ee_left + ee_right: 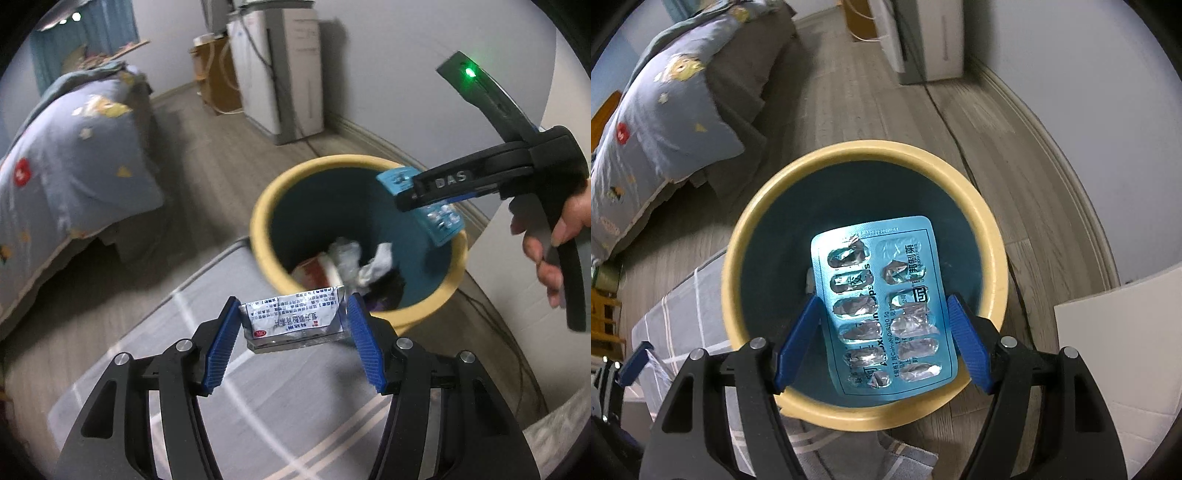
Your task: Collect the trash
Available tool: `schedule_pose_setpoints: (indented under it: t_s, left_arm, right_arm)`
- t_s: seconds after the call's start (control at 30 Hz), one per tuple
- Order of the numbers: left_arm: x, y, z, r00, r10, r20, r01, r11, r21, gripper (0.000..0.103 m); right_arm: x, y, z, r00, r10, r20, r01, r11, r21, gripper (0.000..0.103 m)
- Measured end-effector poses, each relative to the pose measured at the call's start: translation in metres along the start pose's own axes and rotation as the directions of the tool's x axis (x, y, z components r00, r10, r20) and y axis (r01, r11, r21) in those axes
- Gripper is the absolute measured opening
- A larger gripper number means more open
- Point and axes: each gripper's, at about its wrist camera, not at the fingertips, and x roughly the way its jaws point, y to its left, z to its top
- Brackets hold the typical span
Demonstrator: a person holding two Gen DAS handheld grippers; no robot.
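A home bedroom is shown. A bed (pixel 74 177) w/ a cartoon-print blue duvet (pixel 657 122) is seen left of the yellow-rimmed waste bin (pixel 864 155), on wood-look flooring (pixel 849 92). Beyond the bin, a white appliance (pixel 273 70) is set against the plain wall, w/ a grey checked rug (pixel 229 369) spread at the bin's near side.

The wooden floor (pixel 1004 192) is occupied by a yellow-rimmed bin (pixel 993 236), a grey checked mat (pixel 229 387) and a black cable (pixel 949 122).
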Motion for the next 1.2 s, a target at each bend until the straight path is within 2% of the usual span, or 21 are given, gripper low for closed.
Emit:
schedule_pose_setpoints:
  t_s: [0.13, 0.3, 0.43, 0.53, 0.57, 0.6, 0.63, 0.67, 0.73, 0.83, 0.87, 0.9, 0.97, 1.0, 1.03, 1.07, 1.2]
  left_arm:
    - [0.022, -0.018, 0.016, 1.000, -0.014, -0.001, 0.014, 0.999, 0.042, 0.061]
    - [0.050, -0.035, 0.021, 1.000, -0.019, -0.018, 0.020, 0.999, 0.031, 0.061]
    - [0.066, -0.036, 0.019, 0.999, -0.008, -0.032, 0.008, 1.000, 0.015, 0.062]
    - [0.066, -0.034, 0.018, 1.000, -0.019, -0.015, 0.019, 1.000, 0.005, 0.077]
    - [0.064, -0.032, 0.018, 1.000, -0.017, -0.008, 0.017, 1.000, 0.006, 0.080]
    - [0.063, -0.031, 0.018, 1.000, -0.013, -0.004, 0.013, 1.000, 0.008, 0.080]
    - [0.062, -0.029, 0.017, 1.000, -0.009, -0.003, 0.009, 1.000, 0.004, 0.081]
    - [0.061, -0.027, 0.017, 1.000, -0.008, -0.002, 0.008, 1.000, -0.003, 0.082]
    - [0.055, -0.023, 0.015, 1.000, -0.015, 0.002, 0.015, 1.000, -0.027, 0.083]
    - [0.034, -0.012, 0.012, 1.000, -0.010, 0.020, 0.011, 0.998, -0.060, 0.083]
    - [0.024, -0.010, 0.011, 0.999, -0.007, 0.032, 0.010, 0.997, -0.075, 0.087]
    - [0.015, -0.006, 0.011, 0.999, -0.002, 0.046, 0.007, 0.996, -0.091, 0.092]
    - [-0.013, 0.002, 0.010, 0.997, 0.019, 0.079, -0.008, 0.991, -0.133, 0.095]
    - [-0.028, 0.006, 0.010, 0.995, 0.020, 0.099, -0.004, 0.987, -0.158, 0.096]
    - [-0.038, 0.009, 0.012, 0.994, 0.018, 0.107, 0.001, 0.985, -0.171, 0.096]
    - [-0.051, 0.012, 0.013, 0.993, 0.020, 0.117, 0.003, 0.982, -0.189, 0.097]
    - [-0.087, 0.017, 0.019, 0.993, 0.032, 0.113, -0.006, 0.975, -0.221, 0.098]
  right_arm:
    - [0.005, -0.005, 0.001, 1.000, 0.010, 0.002, -0.010, 1.000, 0.012, 0.070]
    - [0.009, -0.011, 0.003, 0.999, 0.039, 0.007, -0.040, 0.996, 0.075, 0.071]
    - [0.014, -0.007, 0.005, 0.999, 0.034, 0.013, -0.035, 0.998, 0.057, 0.071]
    - [0.016, -0.005, 0.005, 0.999, 0.045, 0.011, -0.046, 0.998, 0.053, 0.072]
    - [0.017, -0.004, 0.005, 0.999, 0.051, 0.009, -0.051, 0.997, 0.055, 0.073]
    - [0.018, -0.004, 0.005, 0.999, 0.045, 0.007, -0.046, 0.998, 0.052, 0.081]
    - [0.018, -0.002, 0.005, 0.999, 0.038, 0.008, -0.038, 0.998, 0.044, 0.084]
    - [0.018, -0.002, 0.006, 0.999, 0.030, 0.010, -0.031, 0.999, 0.037, 0.084]
    - [0.017, -0.002, 0.006, 1.000, 0.005, 0.010, -0.006, 1.000, 0.025, 0.084]
    - [0.007, -0.006, 0.005, 1.000, 0.018, 0.011, -0.018, 0.999, 0.041, 0.084]
    - [0.000, -0.006, 0.005, 1.000, 0.025, 0.018, -0.025, 0.999, 0.046, 0.084]
    - [-0.013, -0.005, 0.004, 0.999, 0.034, 0.032, -0.036, 0.998, 0.050, 0.084]
    - [-0.037, -0.002, 0.001, 0.998, 0.040, 0.040, -0.041, 0.998, 0.043, 0.084]
    - [-0.051, 0.000, 0.000, 0.998, 0.037, 0.041, -0.038, 0.999, 0.037, 0.088]
    - [-0.065, 0.002, -0.002, 0.998, 0.031, 0.049, -0.033, 0.999, 0.036, 0.095]
    - [-0.085, 0.003, -0.006, 0.996, 0.021, 0.082, -0.024, 0.999, 0.039, 0.097]
    - [-0.132, 0.010, -0.025, 0.990, 0.021, 0.140, -0.021, 1.000, -0.006, 0.097]
